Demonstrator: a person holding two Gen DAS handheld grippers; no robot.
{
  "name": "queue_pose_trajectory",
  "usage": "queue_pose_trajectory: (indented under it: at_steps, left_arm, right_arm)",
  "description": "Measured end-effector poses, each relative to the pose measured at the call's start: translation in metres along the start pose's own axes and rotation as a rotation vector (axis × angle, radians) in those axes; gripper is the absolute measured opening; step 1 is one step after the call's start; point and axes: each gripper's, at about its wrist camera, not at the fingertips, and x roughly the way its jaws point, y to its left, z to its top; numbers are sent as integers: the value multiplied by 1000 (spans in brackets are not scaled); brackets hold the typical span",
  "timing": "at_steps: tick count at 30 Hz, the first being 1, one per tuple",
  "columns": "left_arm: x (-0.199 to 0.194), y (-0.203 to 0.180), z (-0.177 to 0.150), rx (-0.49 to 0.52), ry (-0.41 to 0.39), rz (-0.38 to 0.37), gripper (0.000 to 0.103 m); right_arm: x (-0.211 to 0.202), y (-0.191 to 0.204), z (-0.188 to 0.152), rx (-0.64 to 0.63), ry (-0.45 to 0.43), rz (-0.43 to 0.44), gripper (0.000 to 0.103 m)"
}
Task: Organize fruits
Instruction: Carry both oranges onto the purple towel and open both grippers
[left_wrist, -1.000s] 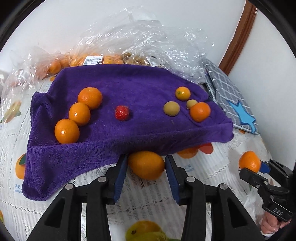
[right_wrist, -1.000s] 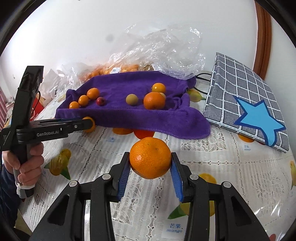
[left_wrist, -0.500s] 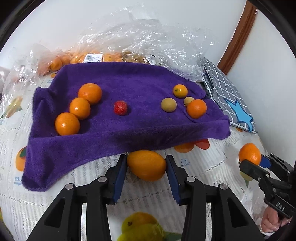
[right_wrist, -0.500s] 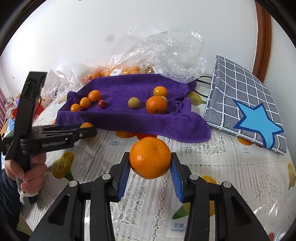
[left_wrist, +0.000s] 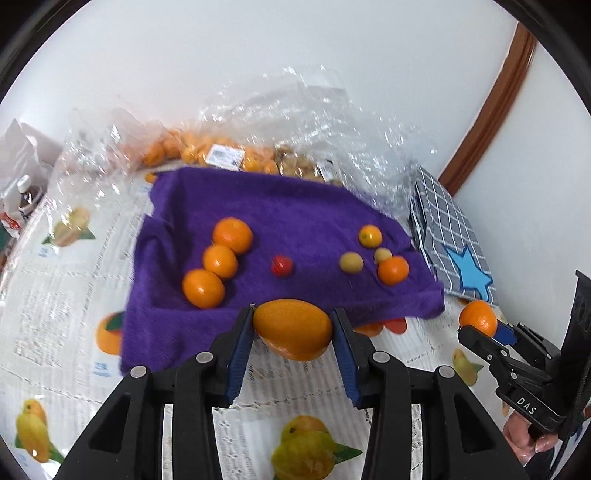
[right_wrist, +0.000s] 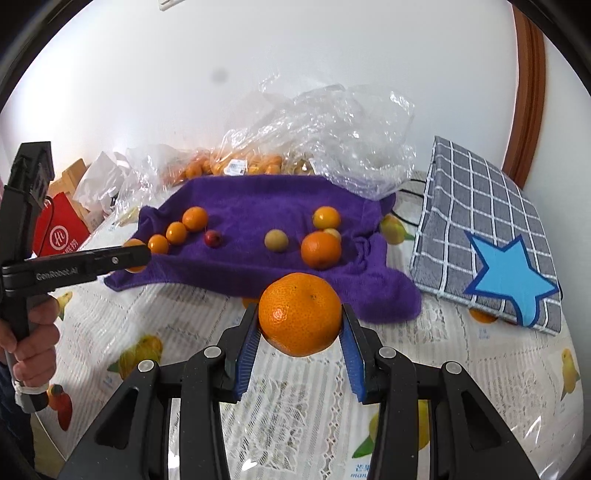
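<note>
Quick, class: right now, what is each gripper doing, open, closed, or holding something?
Left gripper: closed on an oval orange fruit.
Right gripper: closed on a round mandarin.

The left gripper (left_wrist: 293, 330), clamped on its orange (left_wrist: 293, 328), now sits higher and closer over the front edge of the purple towel (left_wrist: 295, 221), while the right gripper (right_wrist: 299, 334) with its mandarin (right_wrist: 300, 314) also draws nearer the towel.

Fruit-print tablecloth (right_wrist: 303, 413); on it purple towel (right_wrist: 258, 199), checked bag (right_wrist: 480, 206), plastic bags (right_wrist: 332, 125).
</note>
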Motion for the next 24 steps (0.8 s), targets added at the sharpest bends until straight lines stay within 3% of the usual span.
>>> queue_pose_trajectory:
  at_steps: [11,24]
  left_arm:
    - [-16,6,38,17,-49,29,40]
    - [3,14,74,7,-52,9,40]
  right_arm:
    - [8,5,31,-5,-26,11,42]
    - [24,2,65,-15,-56,11,42]
